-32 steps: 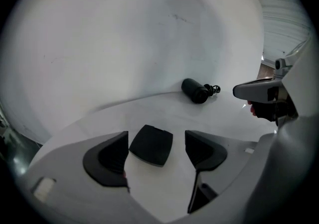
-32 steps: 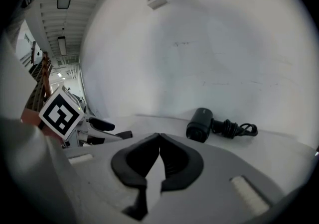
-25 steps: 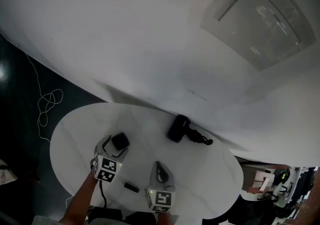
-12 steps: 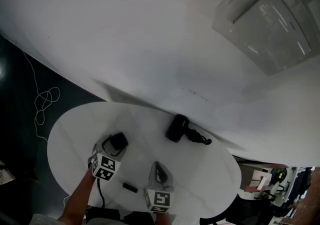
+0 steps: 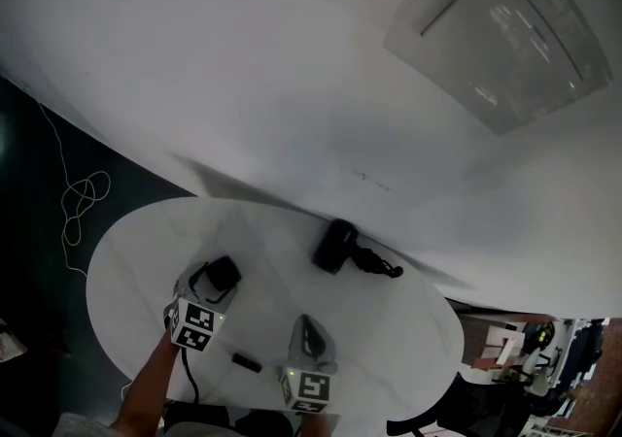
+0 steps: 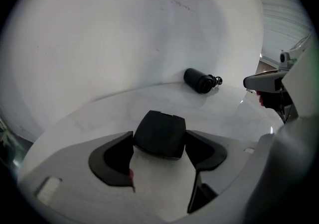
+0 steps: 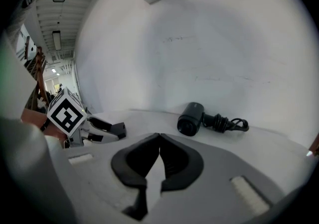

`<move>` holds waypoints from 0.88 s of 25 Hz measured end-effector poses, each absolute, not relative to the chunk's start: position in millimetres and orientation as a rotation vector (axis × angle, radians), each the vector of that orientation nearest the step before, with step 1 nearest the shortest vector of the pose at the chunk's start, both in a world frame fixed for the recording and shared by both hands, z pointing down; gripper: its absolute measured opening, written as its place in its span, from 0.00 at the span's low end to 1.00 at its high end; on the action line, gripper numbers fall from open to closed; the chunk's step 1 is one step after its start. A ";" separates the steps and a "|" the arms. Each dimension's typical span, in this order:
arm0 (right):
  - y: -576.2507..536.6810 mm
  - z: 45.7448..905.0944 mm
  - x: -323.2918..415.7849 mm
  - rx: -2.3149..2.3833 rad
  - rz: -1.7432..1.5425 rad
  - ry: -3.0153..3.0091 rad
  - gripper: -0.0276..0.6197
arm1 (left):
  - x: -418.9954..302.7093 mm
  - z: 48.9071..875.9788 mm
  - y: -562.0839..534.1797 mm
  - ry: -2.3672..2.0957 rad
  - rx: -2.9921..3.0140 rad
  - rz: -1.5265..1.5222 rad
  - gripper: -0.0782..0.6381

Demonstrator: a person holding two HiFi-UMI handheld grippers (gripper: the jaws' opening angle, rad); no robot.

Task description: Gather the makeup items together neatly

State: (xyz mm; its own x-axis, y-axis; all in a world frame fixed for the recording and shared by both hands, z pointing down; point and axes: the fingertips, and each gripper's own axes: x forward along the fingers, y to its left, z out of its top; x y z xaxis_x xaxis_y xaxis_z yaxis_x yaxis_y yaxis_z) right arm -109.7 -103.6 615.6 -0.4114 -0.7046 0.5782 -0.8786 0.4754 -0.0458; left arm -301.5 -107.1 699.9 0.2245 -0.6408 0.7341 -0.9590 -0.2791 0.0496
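My left gripper (image 5: 216, 278) is shut on a flat black square compact (image 6: 160, 133), holding it low over the left part of the white oval table (image 5: 126, 260). The pads press on the compact's two sides. To its right, my right gripper (image 5: 306, 325) is shut with nothing between its pads (image 7: 149, 156). A small dark stick-shaped item (image 5: 245, 362) lies on the table between the two grippers, near the front edge. The right gripper view shows the left gripper (image 7: 102, 129) off to its left.
A black hair dryer (image 5: 333, 246) with a coiled cord (image 5: 377, 263) lies at the table's back edge against the white wall. It also shows as the hair dryer (image 7: 191, 118) ahead of my right gripper. A white cable (image 5: 83, 202) loops on the dark floor at left.
The head view has drifted slightly, so everything sits a little further left. The grippers and items keep their places relative to one another.
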 end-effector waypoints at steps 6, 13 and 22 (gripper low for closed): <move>-95.9 607.0 -90.9 1.362 0.460 -2.217 0.05 | -284.4 680.9 -108.6 -1.460 2.072 0.828 0.58; -86.4 586.1 -59.8 1.447 0.431 -2.205 0.05 | -251.3 655.7 -104.6 -1.431 2.168 0.816 0.58; -62.6 568.8 -0.7 1.561 0.415 -2.173 0.05 | -188.0 615.3 -92.3 -1.410 2.292 0.768 0.58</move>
State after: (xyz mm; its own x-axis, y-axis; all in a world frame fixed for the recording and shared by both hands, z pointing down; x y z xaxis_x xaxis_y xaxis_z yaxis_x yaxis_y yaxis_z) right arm -0.7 -62.6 568.8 -0.2735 -0.8182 0.5057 -0.9470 0.3211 0.0075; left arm -188.0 -92.3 615.3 0.3610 -0.7091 0.6057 -0.8935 -0.4490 0.0070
